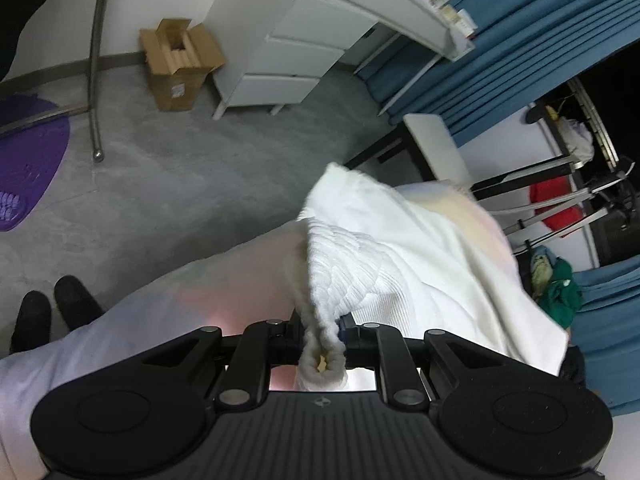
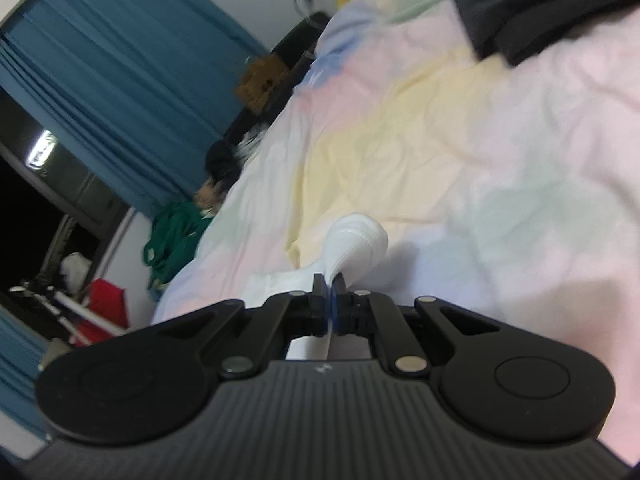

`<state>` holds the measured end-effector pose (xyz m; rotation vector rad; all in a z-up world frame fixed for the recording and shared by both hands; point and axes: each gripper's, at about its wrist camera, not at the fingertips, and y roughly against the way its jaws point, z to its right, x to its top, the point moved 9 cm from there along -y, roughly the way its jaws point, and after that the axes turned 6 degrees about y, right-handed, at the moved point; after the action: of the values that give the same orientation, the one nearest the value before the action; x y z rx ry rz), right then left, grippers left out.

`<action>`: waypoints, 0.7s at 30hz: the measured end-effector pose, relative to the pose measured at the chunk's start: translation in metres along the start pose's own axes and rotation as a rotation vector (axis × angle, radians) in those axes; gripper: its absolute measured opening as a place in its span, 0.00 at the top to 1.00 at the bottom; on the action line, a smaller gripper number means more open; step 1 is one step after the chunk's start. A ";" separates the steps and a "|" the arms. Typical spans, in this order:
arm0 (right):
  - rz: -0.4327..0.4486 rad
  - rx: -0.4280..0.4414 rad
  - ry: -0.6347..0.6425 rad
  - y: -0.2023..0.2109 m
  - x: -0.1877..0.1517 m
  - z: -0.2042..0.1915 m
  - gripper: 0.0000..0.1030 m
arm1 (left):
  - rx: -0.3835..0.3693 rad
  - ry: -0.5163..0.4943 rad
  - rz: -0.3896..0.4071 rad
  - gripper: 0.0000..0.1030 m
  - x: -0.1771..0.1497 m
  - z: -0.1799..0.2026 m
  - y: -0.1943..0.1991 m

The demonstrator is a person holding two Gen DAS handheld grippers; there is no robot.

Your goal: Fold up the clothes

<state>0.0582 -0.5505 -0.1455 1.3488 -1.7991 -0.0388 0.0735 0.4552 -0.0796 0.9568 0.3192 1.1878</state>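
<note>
We hold the left gripper (image 1: pixel 323 334) closed on a bunched fold of a white garment (image 1: pixel 400 264), its fingers pressed against the gathered fabric from both sides so that a thick roll of cloth with a small yellowish tag pokes back between them. From that pinch the garment rises and spreads out ahead of us, ribbed near the grip and smoother farther out, hanging above the pastel bedsheet (image 1: pixel 160 312) at the edge of the bed. Beyond the bed we see grey floor, a cardboard box (image 1: pixel 180 64) standing open beside a white drawer unit (image 1: pixel 280 40), blue curtains (image 1: pixel 500 60), a purple mat (image 1: pixel 28 160) at the left and a pair of dark shoes (image 1: pixel 52 312) near the bed's edge.

In the right wrist view, the right gripper (image 2: pixel 329 280) is also closed tight, its fingers nearly touching with a thin edge of the same white garment (image 2: pixel 356 240) clamped between them. The cloth bulges into a rounded white loop just beyond the fingertips and more of it lies in a low heap just left of them, on the bedsheet (image 2: pixel 480 140) patterned in pink, yellow and pale green. A dark garment (image 2: pixel 540 4) lies at the far right of the bed, well apart from our grip. A green cloth (image 2: pixel 176 236) hangs beside the bed's left edge.
</note>
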 end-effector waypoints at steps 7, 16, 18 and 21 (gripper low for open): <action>-0.183 -0.228 -0.060 -0.009 -0.026 0.056 0.96 | 0.088 -0.099 -0.010 0.83 -0.012 -0.029 -0.031; -0.216 -0.241 0.013 -0.019 -0.030 0.050 0.93 | 0.170 -0.372 0.085 0.57 -0.038 -0.004 -0.020; -0.198 -0.230 0.015 -0.017 -0.020 0.047 0.91 | 0.178 -0.419 0.111 0.50 -0.043 0.001 -0.007; -0.137 -0.233 0.097 -0.009 -0.009 0.030 0.70 | 0.190 -0.511 0.165 0.27 -0.057 0.017 0.014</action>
<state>0.0460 -0.5601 -0.1740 1.2807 -1.5670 -0.2455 0.0534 0.3980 -0.0734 1.4342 -0.0596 1.0282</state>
